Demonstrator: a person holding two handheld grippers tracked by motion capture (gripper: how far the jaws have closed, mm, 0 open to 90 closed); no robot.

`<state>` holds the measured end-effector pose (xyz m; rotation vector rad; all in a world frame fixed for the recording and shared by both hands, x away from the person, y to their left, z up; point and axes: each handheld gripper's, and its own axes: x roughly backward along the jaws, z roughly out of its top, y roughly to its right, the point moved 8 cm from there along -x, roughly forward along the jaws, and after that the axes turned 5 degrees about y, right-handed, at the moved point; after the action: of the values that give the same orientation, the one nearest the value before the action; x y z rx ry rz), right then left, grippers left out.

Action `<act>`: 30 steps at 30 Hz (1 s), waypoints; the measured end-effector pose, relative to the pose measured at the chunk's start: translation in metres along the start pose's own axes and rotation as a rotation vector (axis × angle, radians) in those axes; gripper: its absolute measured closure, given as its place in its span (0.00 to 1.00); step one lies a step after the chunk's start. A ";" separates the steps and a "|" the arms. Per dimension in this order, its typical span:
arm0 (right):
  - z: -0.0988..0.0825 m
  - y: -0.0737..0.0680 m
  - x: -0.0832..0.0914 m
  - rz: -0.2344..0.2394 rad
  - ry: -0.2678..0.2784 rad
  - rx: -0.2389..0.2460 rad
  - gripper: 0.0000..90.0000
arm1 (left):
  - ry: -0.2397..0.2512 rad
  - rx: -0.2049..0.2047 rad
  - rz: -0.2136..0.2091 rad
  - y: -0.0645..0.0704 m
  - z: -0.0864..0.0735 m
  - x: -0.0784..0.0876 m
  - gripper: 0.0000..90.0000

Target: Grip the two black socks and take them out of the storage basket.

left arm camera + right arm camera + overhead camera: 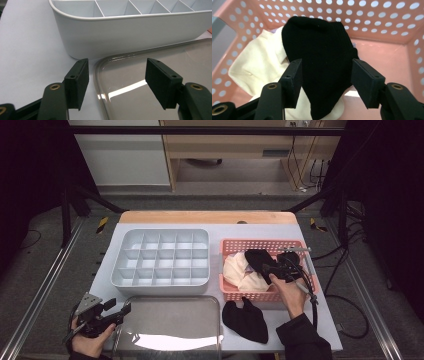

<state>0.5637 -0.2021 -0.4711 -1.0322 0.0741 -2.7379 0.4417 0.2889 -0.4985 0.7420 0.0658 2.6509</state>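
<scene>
Your right gripper is inside the pink perforated plastic basket, jaws standing wide with the black knitted sock between them but not yet pinched. That sock lies on top of the cream-coloured cloth pieces at the left end of the basket, so those are yet to be taken out.

A second black sock already lies flat on the table just in front of the basket, which suggests that one piece is out and its partner is now the target. The white plastic divided organiser tray, just left of the basket, has nothing in any compartment, so sorting into it looks not yet begun.

Your left gripper waits well left of the basket, near the front corner of the clear shallow tray lying in front of the organiser, jaws wide and holding nothing.

By my reading you are early on: the grasp, then pairing and stowing, all remain.
</scene>
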 end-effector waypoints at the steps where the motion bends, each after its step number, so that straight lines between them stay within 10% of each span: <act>1: -0.001 0.001 -0.001 -0.005 -0.007 -0.001 0.48 | 0.000 0.001 0.001 0.000 0.000 0.000 0.39; 12: -0.009 0.000 -0.008 -0.034 -0.082 0.000 0.60 | -0.001 0.000 0.000 0.000 0.000 0.000 0.39; 20: -0.016 0.001 -0.008 -0.023 -0.168 -0.003 0.95 | 0.001 0.002 0.001 0.000 0.000 0.000 0.39; 30: -0.006 -0.001 0.009 0.014 -0.054 0.014 0.96 | 0.003 0.001 0.001 0.000 0.000 0.001 0.39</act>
<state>0.5531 -0.2027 -0.4694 -1.0962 0.0530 -2.6922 0.4416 0.2895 -0.4982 0.7383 0.0672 2.6527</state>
